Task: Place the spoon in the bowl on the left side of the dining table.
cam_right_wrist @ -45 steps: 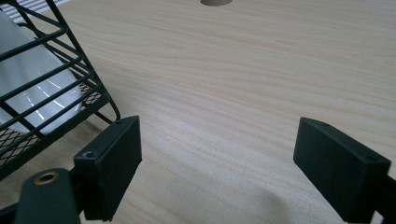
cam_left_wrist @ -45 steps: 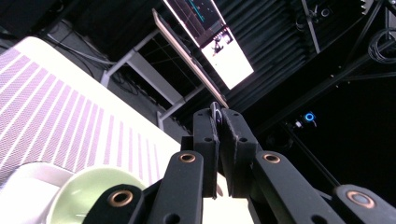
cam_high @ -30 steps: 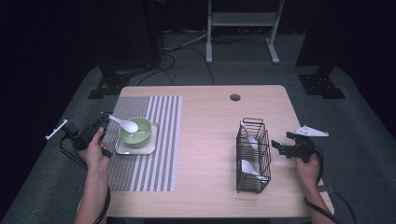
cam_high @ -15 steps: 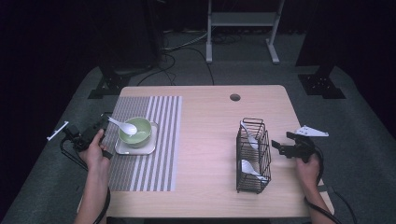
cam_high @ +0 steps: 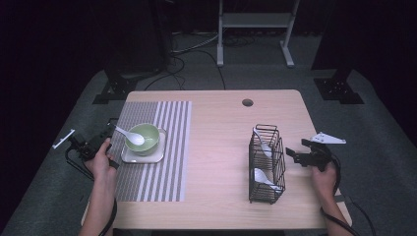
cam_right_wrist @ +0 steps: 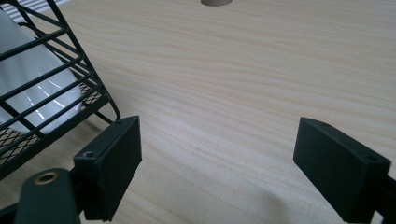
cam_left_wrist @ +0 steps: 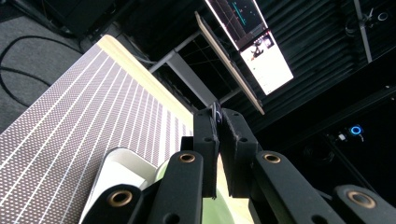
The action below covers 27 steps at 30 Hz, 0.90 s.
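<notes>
one white spoon (cam_high: 129, 134) lies in the green bowl (cam_high: 146, 136) near the table's (cam_high: 216, 123) left edge, handle pinched by the left gripper (cam_high: 109, 131). two spoons (cam_high: 263, 176) wait in the wire basket (cam_high: 265, 167) near the right edge; right gripper (cam_high: 291, 156) gapes empty.

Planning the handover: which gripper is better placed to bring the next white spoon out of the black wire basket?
Right. The right gripper stands open beside the black wire basket holding white spoons; the left gripper is shut, across the table.
</notes>
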Tool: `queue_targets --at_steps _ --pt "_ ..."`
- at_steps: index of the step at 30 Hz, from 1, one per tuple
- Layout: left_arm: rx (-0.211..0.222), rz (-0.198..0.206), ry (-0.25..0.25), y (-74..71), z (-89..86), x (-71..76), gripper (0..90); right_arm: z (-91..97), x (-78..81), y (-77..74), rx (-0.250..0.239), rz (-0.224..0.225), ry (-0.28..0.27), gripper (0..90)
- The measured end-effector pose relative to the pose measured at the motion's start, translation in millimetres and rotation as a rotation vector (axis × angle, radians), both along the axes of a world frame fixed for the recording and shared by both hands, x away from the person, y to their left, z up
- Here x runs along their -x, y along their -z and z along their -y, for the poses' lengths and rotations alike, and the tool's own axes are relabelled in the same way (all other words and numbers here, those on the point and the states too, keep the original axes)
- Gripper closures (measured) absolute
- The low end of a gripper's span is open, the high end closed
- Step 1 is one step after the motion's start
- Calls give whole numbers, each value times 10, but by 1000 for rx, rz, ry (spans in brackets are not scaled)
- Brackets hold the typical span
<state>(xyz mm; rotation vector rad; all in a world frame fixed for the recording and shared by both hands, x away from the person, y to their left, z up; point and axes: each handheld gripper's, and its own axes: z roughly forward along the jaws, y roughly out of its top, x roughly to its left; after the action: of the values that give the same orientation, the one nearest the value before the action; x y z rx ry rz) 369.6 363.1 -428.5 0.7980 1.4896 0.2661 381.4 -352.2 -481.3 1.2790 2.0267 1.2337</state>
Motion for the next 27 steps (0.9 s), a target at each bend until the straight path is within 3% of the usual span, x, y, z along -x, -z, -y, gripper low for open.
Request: queue_targets --at_steps 27 --pt "-37 -57 -5 138 10 -33 841 1 0 0 0 0 -1 141"
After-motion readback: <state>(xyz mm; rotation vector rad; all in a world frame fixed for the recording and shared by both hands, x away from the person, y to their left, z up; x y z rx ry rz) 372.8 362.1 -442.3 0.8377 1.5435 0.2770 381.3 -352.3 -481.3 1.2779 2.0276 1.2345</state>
